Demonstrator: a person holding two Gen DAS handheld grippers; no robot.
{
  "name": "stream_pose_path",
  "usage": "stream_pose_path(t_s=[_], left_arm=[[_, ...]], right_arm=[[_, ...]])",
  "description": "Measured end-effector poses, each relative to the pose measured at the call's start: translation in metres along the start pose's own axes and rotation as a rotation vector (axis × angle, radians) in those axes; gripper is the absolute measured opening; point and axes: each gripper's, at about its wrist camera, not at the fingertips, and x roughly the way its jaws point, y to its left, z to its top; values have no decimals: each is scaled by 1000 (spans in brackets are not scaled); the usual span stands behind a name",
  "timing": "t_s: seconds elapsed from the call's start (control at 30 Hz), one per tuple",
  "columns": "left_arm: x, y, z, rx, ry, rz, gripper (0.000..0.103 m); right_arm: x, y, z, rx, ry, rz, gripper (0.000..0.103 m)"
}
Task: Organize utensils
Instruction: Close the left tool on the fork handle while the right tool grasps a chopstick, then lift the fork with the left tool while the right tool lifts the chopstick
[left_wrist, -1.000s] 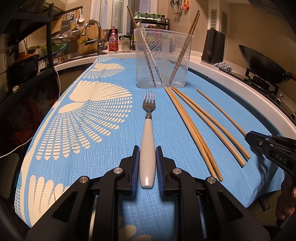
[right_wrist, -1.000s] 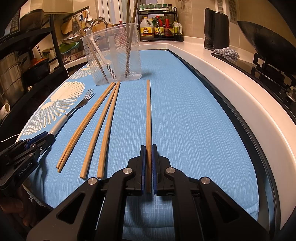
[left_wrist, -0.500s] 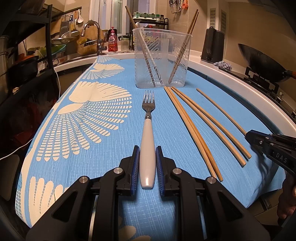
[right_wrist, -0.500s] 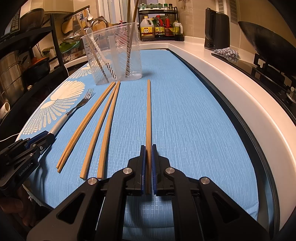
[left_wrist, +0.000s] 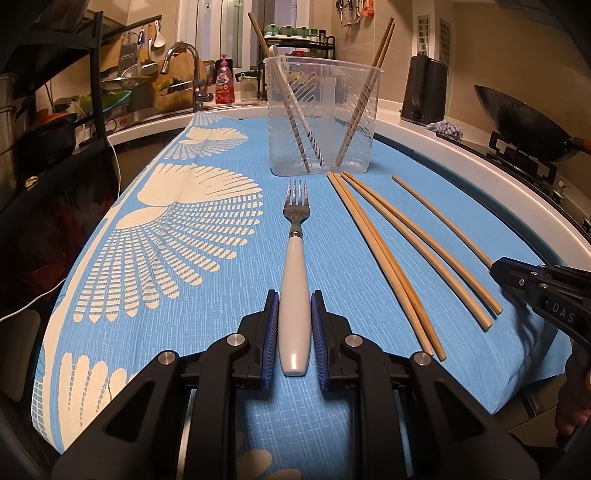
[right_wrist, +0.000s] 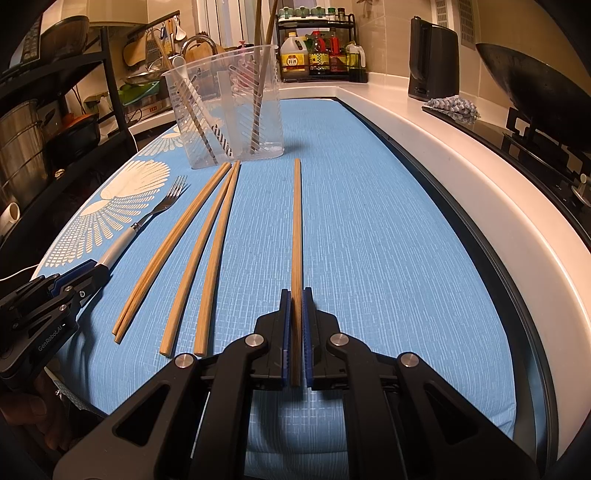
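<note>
Before the clear plastic holder (left_wrist: 324, 114), on the blue cloth (left_wrist: 229, 280): left gripper (left_wrist: 294, 325) clamps the fork (left_wrist: 294, 258) by its white handle; right gripper (right_wrist: 295, 332) pinches a single chopstick (right_wrist: 296, 229). Four chopsticks (right_wrist: 192, 251) lie between fork and pinched stick.
</note>
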Motion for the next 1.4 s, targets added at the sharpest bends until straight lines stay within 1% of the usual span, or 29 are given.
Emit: stream_pose_path(t_s=[0.37, 0.47, 0.67, 1.0, 1.1, 1.4], left_arm=[[0, 0, 0, 4, 1, 1, 18], [-1, 1, 2, -5, 6, -2, 18], [-12, 3, 9, 4, -30, 10, 18], [-36, 3, 23, 26, -95, 20, 18], [-42, 3, 31, 36, -117, 19, 18], [-54, 6, 69, 41, -179, 13, 17]], right_arm=[[0, 0, 0, 0, 2, 2, 6], [-2, -3, 0, 20, -2, 5, 6], [-25, -6, 9, 11, -74, -3, 6], [-61, -8, 30, 0, -170, 7, 6], [-72, -7, 41, -9, -200, 16, 6], [-92, 0, 75, -12, -274, 45, 6]])
